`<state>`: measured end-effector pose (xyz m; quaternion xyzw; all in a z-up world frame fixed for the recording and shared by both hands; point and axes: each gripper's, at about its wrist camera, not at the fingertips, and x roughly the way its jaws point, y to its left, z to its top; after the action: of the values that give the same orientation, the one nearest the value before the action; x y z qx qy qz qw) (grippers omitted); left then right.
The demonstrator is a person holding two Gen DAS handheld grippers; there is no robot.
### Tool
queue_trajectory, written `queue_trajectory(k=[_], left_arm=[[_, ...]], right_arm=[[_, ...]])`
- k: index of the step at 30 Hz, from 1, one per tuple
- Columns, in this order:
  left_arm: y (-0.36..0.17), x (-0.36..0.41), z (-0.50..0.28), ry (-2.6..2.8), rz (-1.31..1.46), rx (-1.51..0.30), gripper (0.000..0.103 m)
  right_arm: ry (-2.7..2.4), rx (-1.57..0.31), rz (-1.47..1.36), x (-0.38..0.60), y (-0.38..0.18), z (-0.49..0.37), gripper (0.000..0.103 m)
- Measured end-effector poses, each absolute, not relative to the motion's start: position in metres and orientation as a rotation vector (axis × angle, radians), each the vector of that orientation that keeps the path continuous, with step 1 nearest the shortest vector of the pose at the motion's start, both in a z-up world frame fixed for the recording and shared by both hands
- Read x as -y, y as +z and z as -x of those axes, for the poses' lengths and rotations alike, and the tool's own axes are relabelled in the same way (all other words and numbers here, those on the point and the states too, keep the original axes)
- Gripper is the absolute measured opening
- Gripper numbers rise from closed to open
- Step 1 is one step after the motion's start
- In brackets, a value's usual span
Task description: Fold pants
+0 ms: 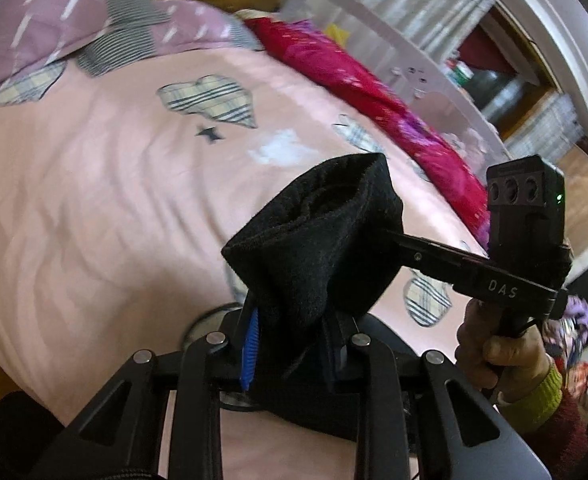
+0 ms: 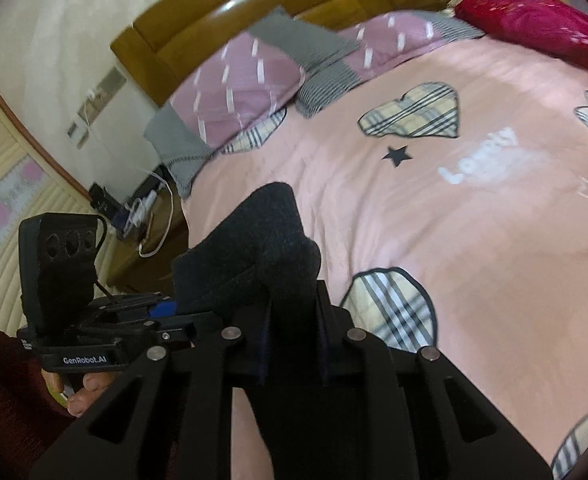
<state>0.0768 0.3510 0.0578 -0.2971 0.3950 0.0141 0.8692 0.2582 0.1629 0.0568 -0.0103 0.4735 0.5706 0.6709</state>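
Observation:
The black pants (image 1: 314, 248) are bunched up and held in the air above the pink bedspread (image 1: 93, 208). My left gripper (image 1: 294, 340) is shut on a fold of the pants, which hides most of its fingers. My right gripper (image 1: 398, 248) reaches in from the right and disappears into the same bunch. In the right wrist view the pants (image 2: 261, 252) rise between my right gripper's (image 2: 294, 320) shut fingers, and the left gripper (image 2: 165, 312) is close on the left.
Pink and grey pillows (image 2: 253, 68) and a wooden headboard (image 2: 253, 4) are at the far end. A red blanket (image 1: 358, 80) lies along the bed's right side by a white rail (image 1: 422, 68). A nightstand with cables (image 2: 145, 216) stands left of the bed.

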Motion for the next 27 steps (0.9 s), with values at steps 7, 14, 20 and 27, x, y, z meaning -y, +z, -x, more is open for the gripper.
queue_trajectory(k=[7,14,20,27], left_arm=[[0.085,-0.29,-0.077,-0.092,0.535,-0.814,0.024],[0.096,-0.221,-0.079,-0.217,0.454,-0.842,0.024],[0.094,-0.159,-0.076,-0.305,0.363,-0.882,0.023],[0.09,-0.109,-0.07,-0.376,0.285,-0.911,0.023]], right_arm=[[1.216,-1.01,-0.056,-0.095,0.073,-0.248,0.02],[1.138,-0.981,-0.131,-0.028,0.072,-0.231,0.02],[1.074,-0.966,-0.212,0.025,0.06,-0.22,0.02],[1.017,-0.928,-0.3,0.07,0.053,-0.207,0.02]])
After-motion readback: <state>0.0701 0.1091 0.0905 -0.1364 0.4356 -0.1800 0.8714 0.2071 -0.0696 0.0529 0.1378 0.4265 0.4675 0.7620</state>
